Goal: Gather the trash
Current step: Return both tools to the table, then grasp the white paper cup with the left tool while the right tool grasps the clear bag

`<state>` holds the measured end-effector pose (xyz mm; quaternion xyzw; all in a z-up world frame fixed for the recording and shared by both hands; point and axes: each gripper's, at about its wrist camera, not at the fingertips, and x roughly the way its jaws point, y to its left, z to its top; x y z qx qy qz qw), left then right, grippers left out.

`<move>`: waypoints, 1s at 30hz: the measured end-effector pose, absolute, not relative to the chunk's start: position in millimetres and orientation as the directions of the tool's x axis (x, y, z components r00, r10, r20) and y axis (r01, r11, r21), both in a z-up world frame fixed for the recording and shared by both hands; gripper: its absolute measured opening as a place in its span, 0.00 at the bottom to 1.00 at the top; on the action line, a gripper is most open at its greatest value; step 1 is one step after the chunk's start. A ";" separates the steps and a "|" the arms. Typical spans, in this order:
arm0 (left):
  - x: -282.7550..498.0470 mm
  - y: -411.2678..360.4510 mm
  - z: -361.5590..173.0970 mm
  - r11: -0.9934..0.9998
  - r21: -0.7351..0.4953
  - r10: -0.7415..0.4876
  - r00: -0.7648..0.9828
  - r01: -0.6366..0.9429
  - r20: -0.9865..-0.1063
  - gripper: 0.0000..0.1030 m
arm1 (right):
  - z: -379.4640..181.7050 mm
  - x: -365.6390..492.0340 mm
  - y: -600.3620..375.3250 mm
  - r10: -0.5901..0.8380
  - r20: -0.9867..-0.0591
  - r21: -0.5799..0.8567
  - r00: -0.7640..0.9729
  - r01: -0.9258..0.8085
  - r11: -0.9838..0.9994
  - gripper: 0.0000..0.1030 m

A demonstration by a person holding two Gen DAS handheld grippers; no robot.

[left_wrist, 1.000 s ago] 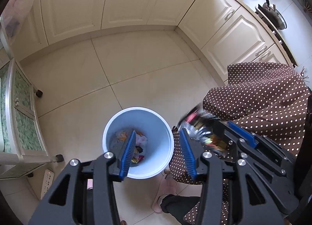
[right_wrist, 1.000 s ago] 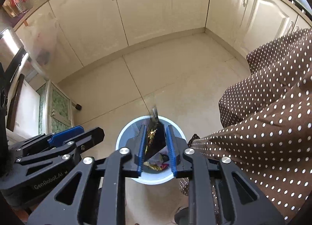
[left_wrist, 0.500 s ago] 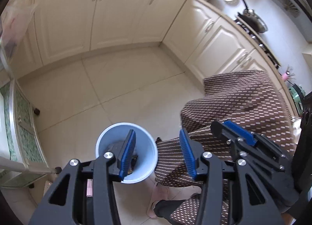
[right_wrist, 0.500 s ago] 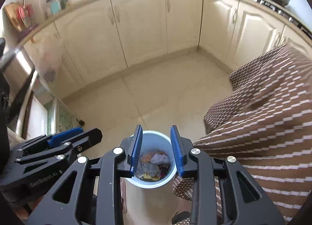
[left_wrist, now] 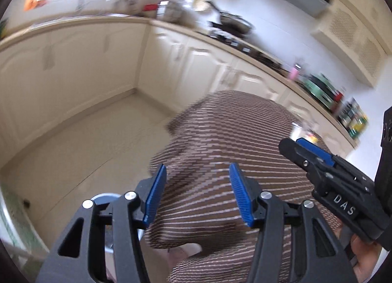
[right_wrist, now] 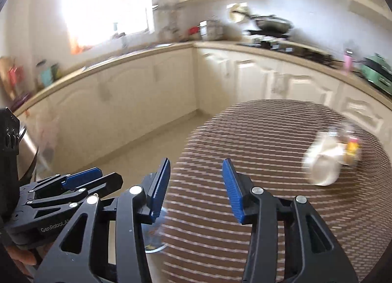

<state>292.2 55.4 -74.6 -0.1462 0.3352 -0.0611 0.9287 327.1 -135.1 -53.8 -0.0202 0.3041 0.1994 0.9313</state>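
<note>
floor (left_wrist: 80, 141): pale tile, left side of both views, blurred by motion.
cabinets (right_wrist: 127, 101): cream doors along the far walls, meeting at a corner; a worktop runs above them.
bin (right_wrist: 153, 241): pale blue rim, low in the frame, mostly hidden behind the right gripper's left finger; bits of coloured rubbish show inside it. In the left wrist view only a sliver of the rim (left_wrist: 105, 196) shows behind the left finger.
left gripper (left_wrist: 197, 193): black frame, blue pads; fingers spread and opening, nothing between them, only the cloth behind. Also visible at the lower left of the right wrist view (right_wrist: 95, 178), side on.
bench (right_wrist: 269, 160): round top under a brown cloth with white dots, dots smeared into streaks; fills centre and right of both views, the bin beside its left edge.
right gripper (right_wrist: 196, 185): same build; fingers apart and opening, gap empty, over the near-left part of the cloth. In the left wrist view it sits at the right edge (left_wrist: 306, 148), a hand under it at the lower right corner.
trash on bench (right_wrist: 330, 158): whitish crumpled lump with a clear wrapper and a yellow-red bit behind it, lying on the cloth well right of the right gripper's fingers; too blurred to identify.
worktop clutter (right_wrist: 269, 25): dark pan on the hob, jars, a green appliance far right; all blurred.
</note>
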 end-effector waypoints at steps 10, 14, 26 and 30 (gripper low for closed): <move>334.1 -124.6 -61.3 0.935 -0.123 -0.334 0.710 0.332 -0.620 0.55 | -53.3 331.4 -291.9 0.174 -0.558 0.111 0.811 -0.135 0.985 0.45; 353.5 -174.9 -66.5 0.923 -0.043 -0.318 0.692 0.383 -0.648 0.56 | -61.5 340.8 -339.7 0.127 -0.569 0.134 0.812 -0.061 0.989 0.49; 416.1 -231.8 -91.2 0.899 0.103 -0.244 0.683 0.425 -0.689 0.56 | -88.0 372.0 -384.9 0.117 -0.623 0.176 0.773 -0.007 0.984 0.55; 427.2 -238.2 -95.2 0.889 0.163 -0.208 0.693 0.429 -0.690 0.57 | -92.2 387.5 -387.9 0.122 -0.639 0.173 0.760 -0.013 0.985 0.56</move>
